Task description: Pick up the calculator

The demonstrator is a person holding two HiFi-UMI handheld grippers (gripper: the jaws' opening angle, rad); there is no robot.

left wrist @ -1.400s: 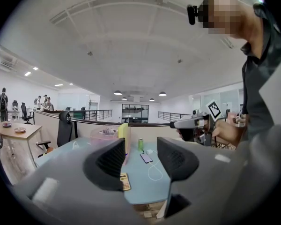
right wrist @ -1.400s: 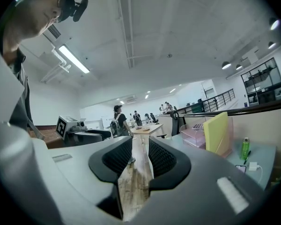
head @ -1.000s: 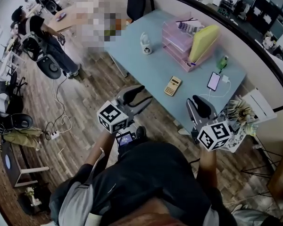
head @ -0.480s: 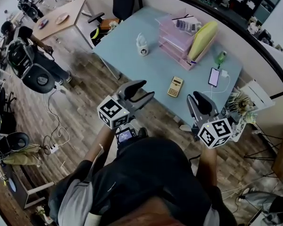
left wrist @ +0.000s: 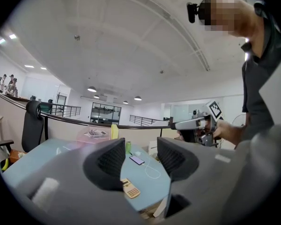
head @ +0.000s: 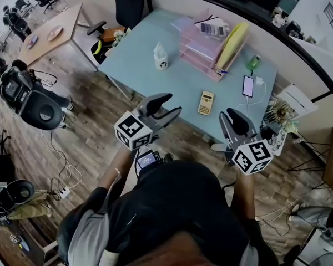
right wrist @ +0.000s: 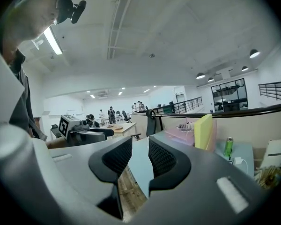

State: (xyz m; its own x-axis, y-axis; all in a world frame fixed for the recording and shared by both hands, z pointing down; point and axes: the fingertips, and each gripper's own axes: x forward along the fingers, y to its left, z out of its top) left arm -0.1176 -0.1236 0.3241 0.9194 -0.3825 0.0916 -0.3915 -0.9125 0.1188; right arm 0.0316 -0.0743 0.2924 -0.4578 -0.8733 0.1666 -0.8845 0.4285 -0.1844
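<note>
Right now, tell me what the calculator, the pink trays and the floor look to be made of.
The calculator looks like hard plastic: a uniform beige-yellow casing, matte, no glare. The pink trays seem translucent plastic, as the stacked tiers show through one another. The floor is wood or wood-look planking, with grain and board seams; which one is unclear.

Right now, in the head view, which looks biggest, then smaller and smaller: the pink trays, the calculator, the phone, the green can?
1. pink trays, clearly biggest.
2. calculator and phone: nearly alike, too close to rank.
3. green can, smallest.
</note>
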